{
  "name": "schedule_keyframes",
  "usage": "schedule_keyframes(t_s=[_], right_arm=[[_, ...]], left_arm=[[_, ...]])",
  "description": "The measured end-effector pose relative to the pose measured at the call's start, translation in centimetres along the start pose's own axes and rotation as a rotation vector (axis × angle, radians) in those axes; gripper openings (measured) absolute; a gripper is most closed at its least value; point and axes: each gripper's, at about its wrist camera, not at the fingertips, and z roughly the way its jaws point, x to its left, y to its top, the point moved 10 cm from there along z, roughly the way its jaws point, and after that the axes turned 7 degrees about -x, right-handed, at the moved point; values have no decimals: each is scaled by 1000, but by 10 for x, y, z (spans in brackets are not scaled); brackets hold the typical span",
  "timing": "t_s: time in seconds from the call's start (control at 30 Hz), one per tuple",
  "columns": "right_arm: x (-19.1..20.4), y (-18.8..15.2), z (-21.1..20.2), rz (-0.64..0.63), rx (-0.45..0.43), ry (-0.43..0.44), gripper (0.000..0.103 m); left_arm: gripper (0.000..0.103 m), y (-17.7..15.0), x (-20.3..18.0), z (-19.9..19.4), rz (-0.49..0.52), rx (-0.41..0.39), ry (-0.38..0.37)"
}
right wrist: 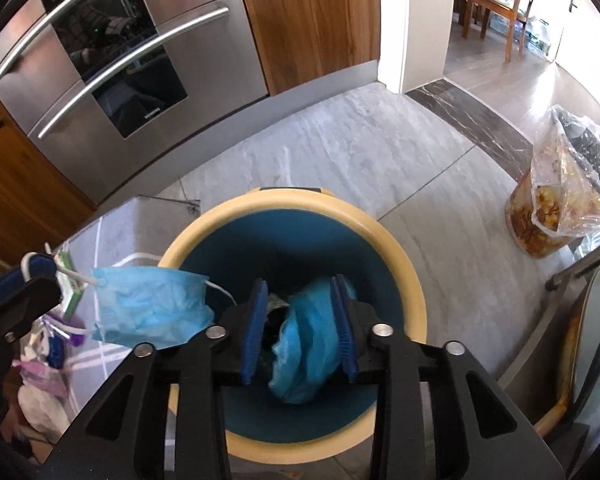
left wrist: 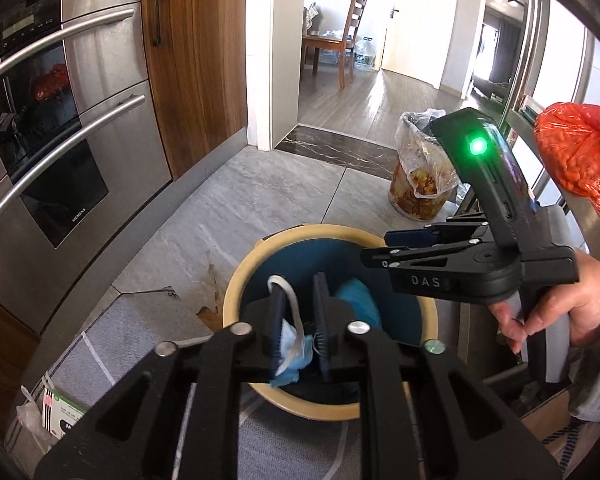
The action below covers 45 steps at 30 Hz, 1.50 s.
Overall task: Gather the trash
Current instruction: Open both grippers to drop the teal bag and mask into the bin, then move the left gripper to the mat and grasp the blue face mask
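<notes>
Bin [right wrist: 404, 276] sits on floor [right wrist: 340, 152], centre-low in both views. Mask [right wrist: 148, 308] hangs over bin's rim at 9 o'clock, w/ crumpled wad [right wrist: 304, 344] inside bin. Oven [right wrist: 112, 60] at 11 o'clock, doorway [left wrist: 380, 40] at 12. Bagged tub [right wrist: 556, 212] on floor at 2 o'clock.

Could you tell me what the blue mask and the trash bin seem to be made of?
The face mask looks like thin non-woven fabric, matte and crinkled, with a white elastic cord loop. The trash bin appears to be smooth moulded plastic: cream rim with soft sheen, teal inside.
</notes>
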Motion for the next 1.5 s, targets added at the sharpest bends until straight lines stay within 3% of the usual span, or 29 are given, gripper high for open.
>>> schedule_keyframes(t_s=[0.13,0.2,0.3,0.5,0.77,0.97,1.1,1.3,1.5], right_arm=[[3,4,-6,5,-20,-1,57],[6,7,-9,-11,-31,-7,71],[15,11,-18,-48,-54,-13,82],[36,35,-65,-84,-217,-64,95],[55,53,-120,111,-396,-59,97],[97,47,-131,-9,-424,-77,98],[108,39,-128,7,-387,-33,98],[91,31,-115,113,-326,-38,98],[90,27,-111,161,-299,-22,98]], left_arm=[[40,-1,7,-14,-19,-16,18],[49,-2,13,-22,-34,-20,33],[63,-5,23,-36,-53,-24,52],[89,-8,56,-85,-103,-85,148],[94,-19,91,-151,-131,-131,248],[95,-25,109,-189,-151,-148,267],[95,-26,116,-205,-152,-162,280],[97,-55,115,-180,-181,-101,247],[96,-124,122,-111,-175,53,295]])
